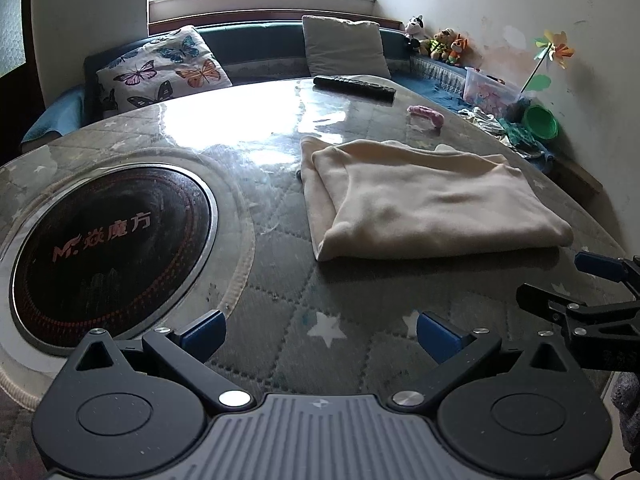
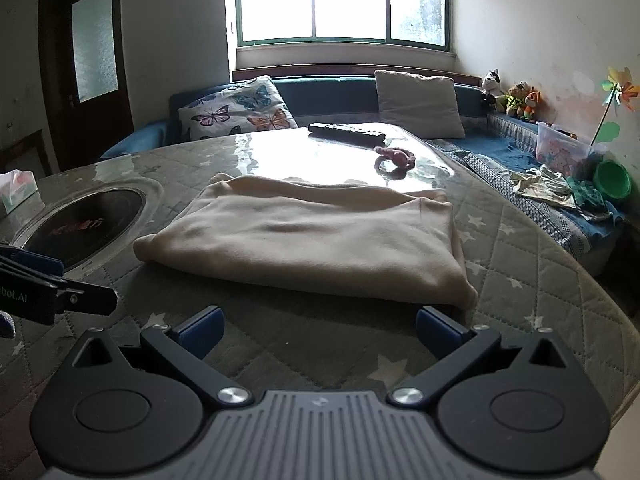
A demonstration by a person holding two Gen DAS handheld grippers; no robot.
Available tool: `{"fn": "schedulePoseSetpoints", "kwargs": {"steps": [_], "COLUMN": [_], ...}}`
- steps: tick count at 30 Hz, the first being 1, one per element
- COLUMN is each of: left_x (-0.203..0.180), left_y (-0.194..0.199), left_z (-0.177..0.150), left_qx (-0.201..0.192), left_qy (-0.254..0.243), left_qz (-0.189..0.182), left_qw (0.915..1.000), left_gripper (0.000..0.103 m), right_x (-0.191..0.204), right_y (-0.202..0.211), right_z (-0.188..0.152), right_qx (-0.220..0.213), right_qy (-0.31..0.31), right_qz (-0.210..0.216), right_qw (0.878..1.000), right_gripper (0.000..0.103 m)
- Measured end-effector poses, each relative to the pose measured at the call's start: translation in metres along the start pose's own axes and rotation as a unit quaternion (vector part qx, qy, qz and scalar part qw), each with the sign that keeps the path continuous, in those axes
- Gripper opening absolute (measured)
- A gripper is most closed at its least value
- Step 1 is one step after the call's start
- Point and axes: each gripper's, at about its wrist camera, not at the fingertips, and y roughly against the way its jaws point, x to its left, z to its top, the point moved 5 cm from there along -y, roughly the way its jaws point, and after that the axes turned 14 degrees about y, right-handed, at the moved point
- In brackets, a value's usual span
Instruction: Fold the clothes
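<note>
while both of our claws hang just above the table (image 1: 280, 280), neither has hold of anything. our left claw (image 1: 320, 338) stands wide open, its blue pads (image 1: 206, 330) spread over bare quilted cover near the table's front edge. our right claw (image 2: 318, 330) is spread as wide, and nothing sits between its pads (image 2: 434, 326).

the cloth (image 2: 304, 236) is a cream garment, already folded into a thick flat rectangle. it lies on the table just ahead of our right claw, whose right pad is close to the cloth's near corner; whether it touches we cannot tell. from the left wrist view the cloth (image 1: 424, 204) lies ahead and to the right, apart from our left claw.

left of the cloth a round black cooktop (image 1: 108, 248) is set into the table. farther back lie a dark remote (image 2: 346, 132) and a small pink item (image 2: 394, 156), both well apart from the cloth. beyond the table runs a blue sofa (image 2: 336, 96) with a butterfly cushion (image 2: 236, 114) and a grey cushion (image 2: 420, 104). plush toys (image 2: 512, 98) sit at its right end beneath the window (image 2: 340, 0).
</note>
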Motion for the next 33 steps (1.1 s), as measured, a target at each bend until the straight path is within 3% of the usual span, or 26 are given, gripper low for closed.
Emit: {"fn": "schedulePoseSetpoints", "kwargs": {"steps": [33], "left_x": [-0.005], "left_y": [0.005], "left_z": [-0.013], "left_qx": [0.029], "left_qy": [0.001], "left_qz": [0.004], "left_qw": [0.9996], "left_gripper": [0.103], "right_x": [0.01], "right_y": [0.007], "right_z": [-0.001], "right_qx": [0.006], "right_qy": [-0.004], "right_qz": [-0.006], "right_qw": [1.0], "right_gripper": [0.103]}}
